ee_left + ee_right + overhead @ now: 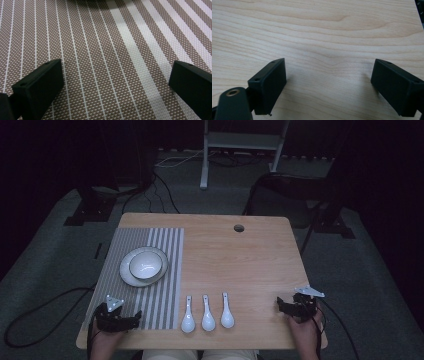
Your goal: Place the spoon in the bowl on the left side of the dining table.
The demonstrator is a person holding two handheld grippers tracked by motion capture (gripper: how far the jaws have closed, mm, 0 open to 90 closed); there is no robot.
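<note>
White ceramic is what the work looks set to turn on: three spoons lie side by side near the front edge of the wooden table point(240, 255), the left spoon point(187, 316), the middle spoon point(207, 314) and the right spoon point(226, 312), each with its bowl end toward the person and its handle pointing away, so their long axes run front to back. They sit between the two hands, just off the right edge of the striped placemat point(160, 310). The left tongs point(135, 319) rest on the mat's near corner and point rightward at the spoons; in the left gripper view they point(116, 82) stand spread wide over the weave with nothing between them. The right tongs point(281, 306) lie near the table's right front corner, pointing leftward, and in the right gripper view they point(328, 85) are likewise spread over bare wood, empty. By my judgement each hand is nearer its own end of the row. Either way the approach crosses a spoon's long axis, which suits a pinch across the narrow handle. Farther back on the mat a bowl point(145, 265) sits in a plate point(126, 272), a likely place for the spoons to go.
</note>
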